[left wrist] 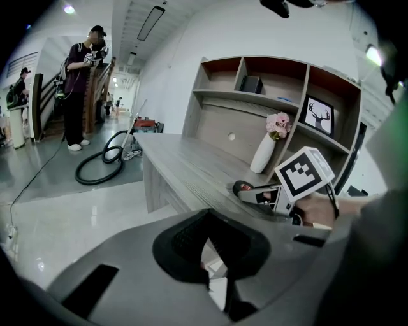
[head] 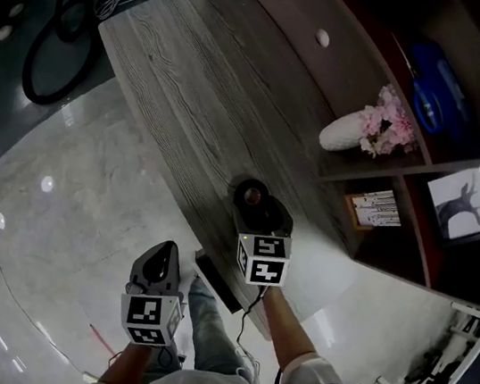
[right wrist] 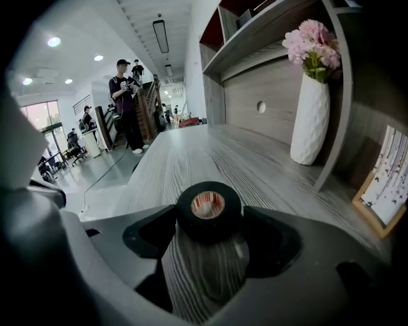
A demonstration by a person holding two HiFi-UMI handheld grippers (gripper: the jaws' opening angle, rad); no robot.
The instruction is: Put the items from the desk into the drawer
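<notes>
A black tape roll point(right wrist: 208, 210) with a reddish core lies on the grey wooden desk point(right wrist: 210, 153). My right gripper point(right wrist: 209, 237) has a pad against each side of the roll at its tips, so it is shut on the roll. In the head view the roll point(head: 249, 193) sits near the desk's front edge, at the tip of the right gripper point(head: 253, 207). My left gripper point(head: 159, 260) hangs over the floor in front of the desk. Its jaws point(left wrist: 209, 247) are nearly together, with nothing between them. The left gripper view also catches the roll point(left wrist: 241, 187).
A white vase of pink flowers point(head: 349, 132) stands at the shelf unit's foot, with a small card point(head: 375, 208) beside it. A dark slab point(head: 217, 281) juts out under the desk's front edge. A black hose point(head: 56, 40) coils on the floor. A person point(left wrist: 83, 83) stands far off.
</notes>
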